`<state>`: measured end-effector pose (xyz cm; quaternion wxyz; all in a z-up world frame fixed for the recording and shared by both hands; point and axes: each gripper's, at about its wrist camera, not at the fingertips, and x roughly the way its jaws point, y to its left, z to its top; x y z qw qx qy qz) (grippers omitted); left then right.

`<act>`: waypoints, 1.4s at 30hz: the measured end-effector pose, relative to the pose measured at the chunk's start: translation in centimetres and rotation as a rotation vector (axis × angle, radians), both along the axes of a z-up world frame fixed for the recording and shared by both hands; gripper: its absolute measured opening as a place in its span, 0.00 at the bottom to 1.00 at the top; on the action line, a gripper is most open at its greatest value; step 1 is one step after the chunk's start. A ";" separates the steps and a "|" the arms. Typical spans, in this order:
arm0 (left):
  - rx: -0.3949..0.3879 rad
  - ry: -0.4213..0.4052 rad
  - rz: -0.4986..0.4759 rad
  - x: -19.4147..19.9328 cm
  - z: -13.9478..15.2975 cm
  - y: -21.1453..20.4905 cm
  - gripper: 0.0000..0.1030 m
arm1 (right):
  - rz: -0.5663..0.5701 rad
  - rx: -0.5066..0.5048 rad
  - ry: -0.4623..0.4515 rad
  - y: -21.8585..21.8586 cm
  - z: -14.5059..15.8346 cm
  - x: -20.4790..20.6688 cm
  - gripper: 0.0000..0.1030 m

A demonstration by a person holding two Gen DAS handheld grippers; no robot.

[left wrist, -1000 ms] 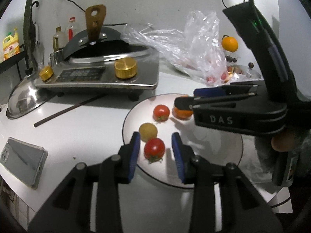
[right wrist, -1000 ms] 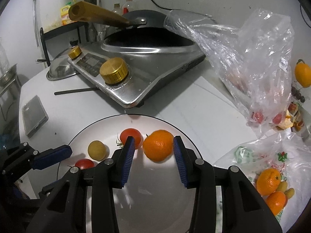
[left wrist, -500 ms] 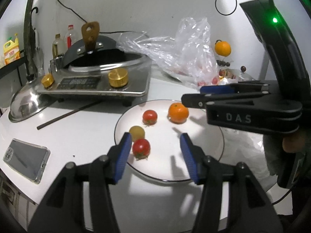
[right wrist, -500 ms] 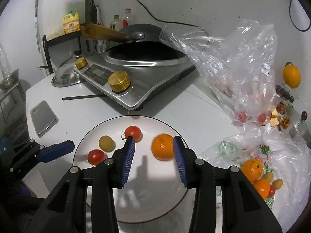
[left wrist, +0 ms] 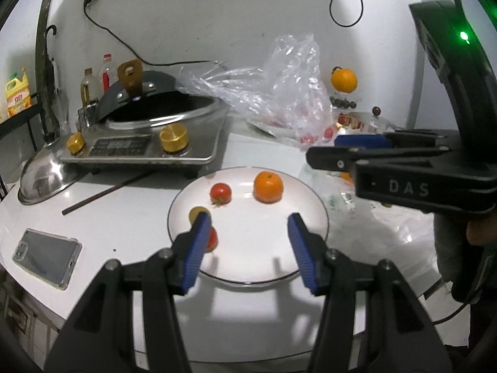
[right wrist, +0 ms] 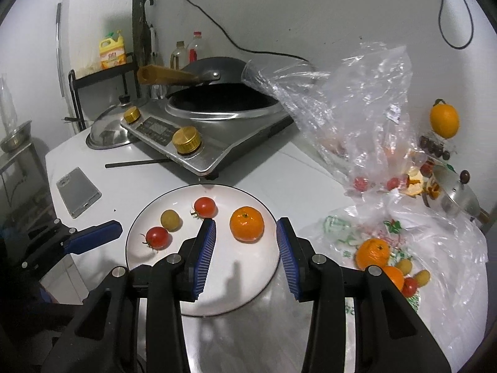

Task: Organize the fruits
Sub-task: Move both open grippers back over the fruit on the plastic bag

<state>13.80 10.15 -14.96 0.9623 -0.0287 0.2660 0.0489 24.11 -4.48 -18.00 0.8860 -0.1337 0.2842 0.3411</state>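
A white plate [left wrist: 248,264] [right wrist: 254,267] carries an orange [left wrist: 268,186] [right wrist: 247,223], a red tomato [left wrist: 220,193] [right wrist: 205,206], a yellow-green fruit [left wrist: 197,213] [right wrist: 170,220] and a second tomato [left wrist: 212,239] [right wrist: 157,237]. My left gripper [left wrist: 248,220] hovers open over the plate's near side. Nothing is between its pads, and its left finger half hides the second tomato. My right gripper [right wrist: 245,222] [left wrist: 324,150] is open above the plate's right side. The orange shows in its gap, but the pads stay clear of it.
An induction cooker [left wrist: 146,143] with a wok stands behind the plate, with a steel lid [left wrist: 43,177] to its left. A chopstick [left wrist: 105,191] and a phone [left wrist: 46,258] lie at the left. Clear bags [right wrist: 357,108] and a printed bag holding more fruit [right wrist: 372,251] crowd the right.
Both grippers have drawn back and up from the plate. The left jaws widened away from the near tomato, which stays on the plate. The orange rests where it lay.
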 end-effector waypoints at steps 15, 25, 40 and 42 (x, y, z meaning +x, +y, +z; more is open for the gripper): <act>0.036 -0.020 -0.019 -0.2 1.6 -3.9 0.52 | -0.043 0.053 -0.036 -5.5 1.6 -1.8 0.42; 0.050 -0.039 -0.057 0.4 2.5 -7.2 0.73 | -0.089 0.083 -0.050 -9.9 2.1 -2.1 0.42; 0.101 -0.016 -0.125 2.4 2.7 -12.6 0.73 | -0.147 0.116 -0.042 -15.5 1.6 -1.0 0.42; 0.104 -0.009 -0.132 2.9 2.6 -13.2 0.73 | -0.157 0.118 -0.038 -16.2 1.5 -0.8 0.42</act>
